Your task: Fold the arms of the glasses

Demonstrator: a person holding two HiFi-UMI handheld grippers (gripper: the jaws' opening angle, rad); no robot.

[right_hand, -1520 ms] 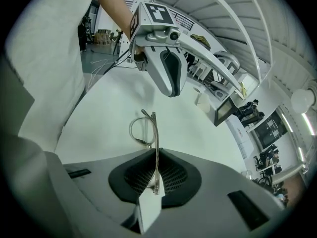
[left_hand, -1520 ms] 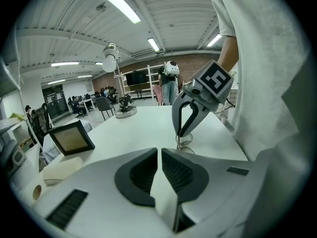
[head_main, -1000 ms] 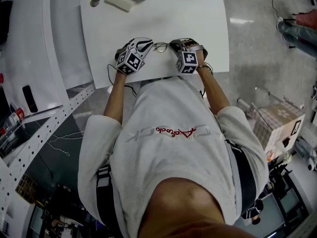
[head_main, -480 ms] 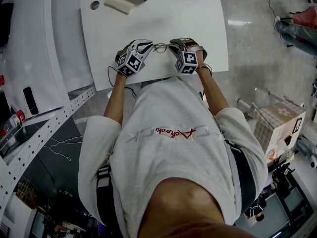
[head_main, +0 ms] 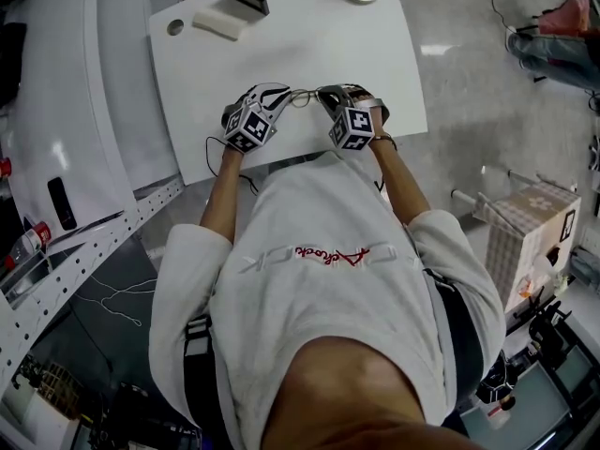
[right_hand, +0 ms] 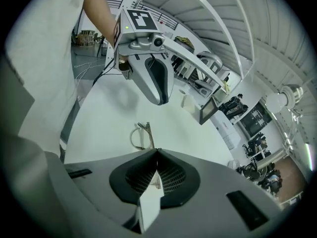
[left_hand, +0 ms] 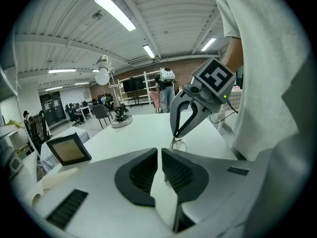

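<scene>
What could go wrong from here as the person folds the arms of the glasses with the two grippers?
The right gripper is shut on just the thin arm of the glasses, so they may twist or slip out. Forcing that arm could bend it. The left gripper hangs close by and could knock the lens.

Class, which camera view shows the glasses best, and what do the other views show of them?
The right gripper view: the glasses appear close ahead, with one lens rim and a hinge clear. The left gripper view shows them small and far off; the head view shows only a tiny wire shape.
</scene>
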